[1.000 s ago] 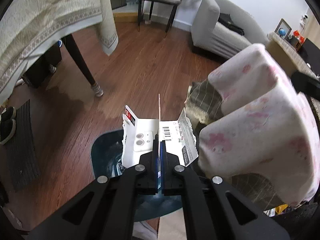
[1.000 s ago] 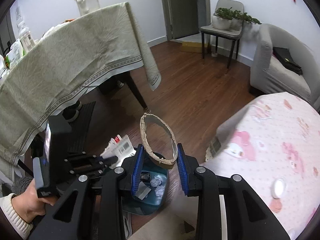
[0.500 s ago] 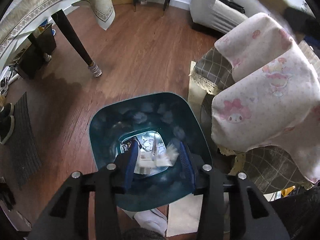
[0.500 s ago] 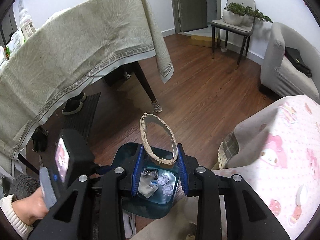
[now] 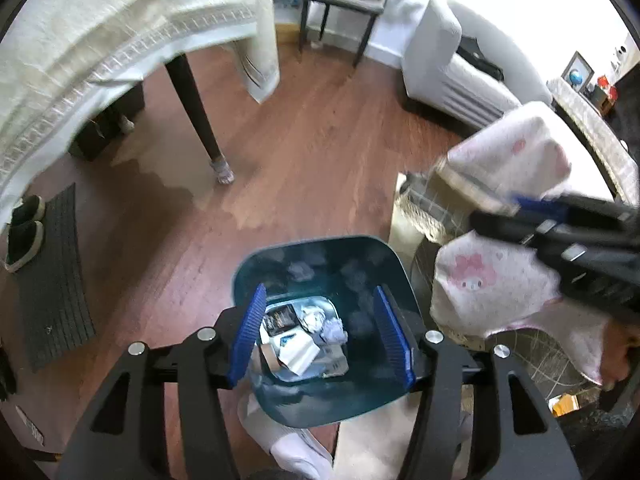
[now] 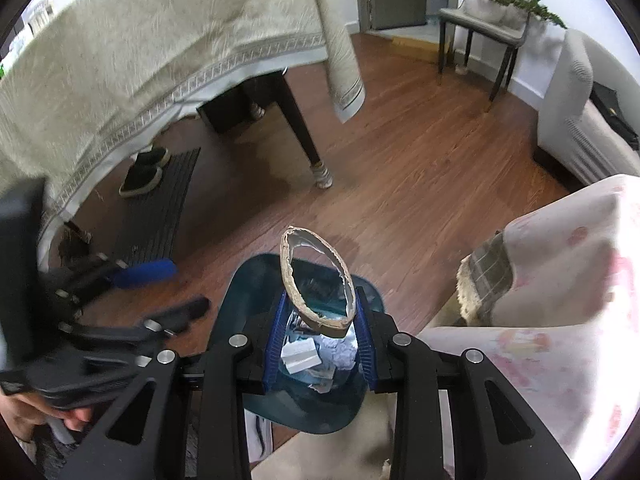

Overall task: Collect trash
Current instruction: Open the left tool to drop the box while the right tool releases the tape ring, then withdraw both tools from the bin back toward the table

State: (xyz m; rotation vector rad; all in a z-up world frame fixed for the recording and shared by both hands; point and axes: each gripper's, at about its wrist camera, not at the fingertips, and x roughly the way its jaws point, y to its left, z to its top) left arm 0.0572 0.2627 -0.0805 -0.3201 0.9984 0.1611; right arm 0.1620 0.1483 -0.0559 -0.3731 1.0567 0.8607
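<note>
Left wrist view: your left gripper [image 5: 320, 332] has just been opening; its fingers stand wide and empty above the teal bin [image 5: 384, 256], paper scraps [image 5: 304, 340] lying inside.

Right wrist view: your right gripper [image 6: 320, 336] pinches the cardboard ring [image 6: 316, 280] over that bin [image 6: 248, 288].

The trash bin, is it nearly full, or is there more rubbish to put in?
Not full: the bin holds paper scraps only at its bottom. The left gripper, whose jaws have just been opening, is empty above it. The right gripper grips a cardboard ring over the bin, so that goes in next.
</note>
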